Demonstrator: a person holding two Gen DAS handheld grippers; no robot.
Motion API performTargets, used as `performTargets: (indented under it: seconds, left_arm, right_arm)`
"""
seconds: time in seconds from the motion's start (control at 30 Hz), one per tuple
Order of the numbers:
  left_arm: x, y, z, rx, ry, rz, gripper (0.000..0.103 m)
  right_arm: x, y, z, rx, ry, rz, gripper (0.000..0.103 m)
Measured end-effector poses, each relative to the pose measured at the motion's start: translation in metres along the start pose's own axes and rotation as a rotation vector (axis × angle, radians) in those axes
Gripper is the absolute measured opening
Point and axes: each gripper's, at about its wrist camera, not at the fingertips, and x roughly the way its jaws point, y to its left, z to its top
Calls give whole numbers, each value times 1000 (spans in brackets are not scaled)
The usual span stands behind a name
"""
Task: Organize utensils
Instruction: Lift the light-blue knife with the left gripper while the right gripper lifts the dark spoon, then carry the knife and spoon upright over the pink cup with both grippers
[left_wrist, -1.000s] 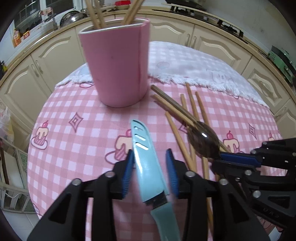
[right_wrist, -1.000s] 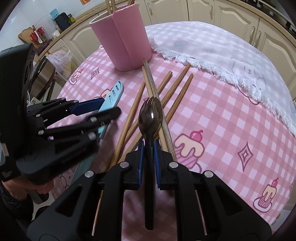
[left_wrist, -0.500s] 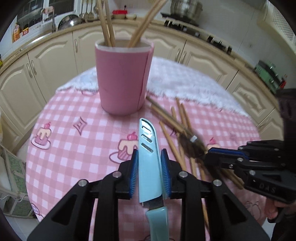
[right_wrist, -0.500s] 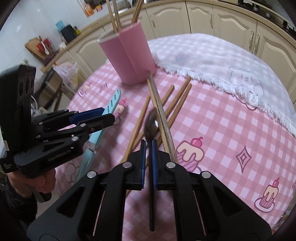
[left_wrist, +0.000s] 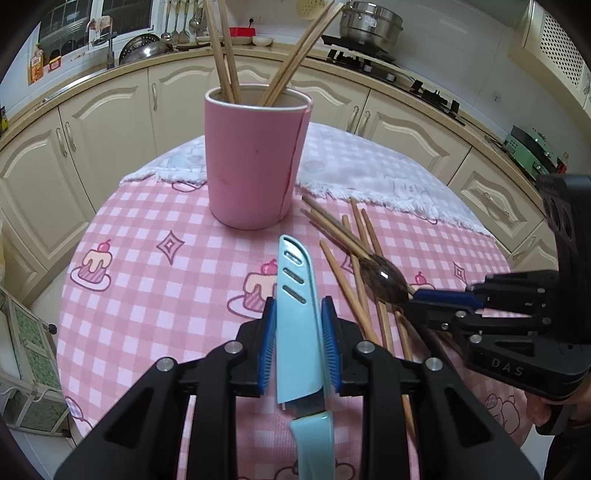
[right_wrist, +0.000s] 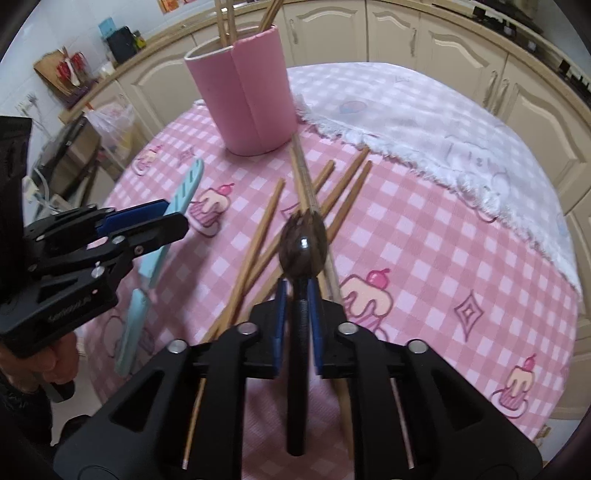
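Note:
A light blue sheathed knife (left_wrist: 295, 295) lies between the blue pads of my left gripper (left_wrist: 298, 314), which is shut on its sheath; the handle points back toward the camera. A dark spoon (right_wrist: 303, 247) has its handle between the pads of my right gripper (right_wrist: 297, 291), whose jaws are opening, with a thin gap beside the handle. The spoon's bowl hovers over several loose wooden chopsticks (right_wrist: 347, 184). A pink cup (left_wrist: 255, 162) behind holds more chopsticks (left_wrist: 225, 48). My left gripper (right_wrist: 173, 218) appears at the left of the right wrist view, my right gripper (left_wrist: 417, 302) at the right of the left wrist view.
The round table wears a pink checked cloth (left_wrist: 147, 277) with a white fringed cloth (left_wrist: 369, 173) over its far part. Cream kitchen cabinets (left_wrist: 110, 122) curve around behind. A person's hand (right_wrist: 55, 362) holds the left gripper's handle.
My left gripper closed onto the blue knife and tipped up a little, bringing the whole cup into view. My right gripper's jaws tightened on the spoon handle, then widened.

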Motion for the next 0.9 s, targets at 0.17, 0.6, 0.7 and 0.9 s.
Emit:
performTargets:
  seconds: [0.17,0.6,0.7,0.9]
  left_arm:
    - [3,-2,-1,5,7,-8,23]
    - [5,2,-1,-7,9,-8,23]
    - [3,3,1,-11,0,-5,23]
    - [-11,6,6,-27,-60,-7,23]
  right_arm:
    - [6,5,5,-22,10,-17,47]
    - [23,15,17,-110,1,-78,30]
    - [10,7,12,-74,-50,-24,30]
    - [-15,-16,7,28,-157,67,30]
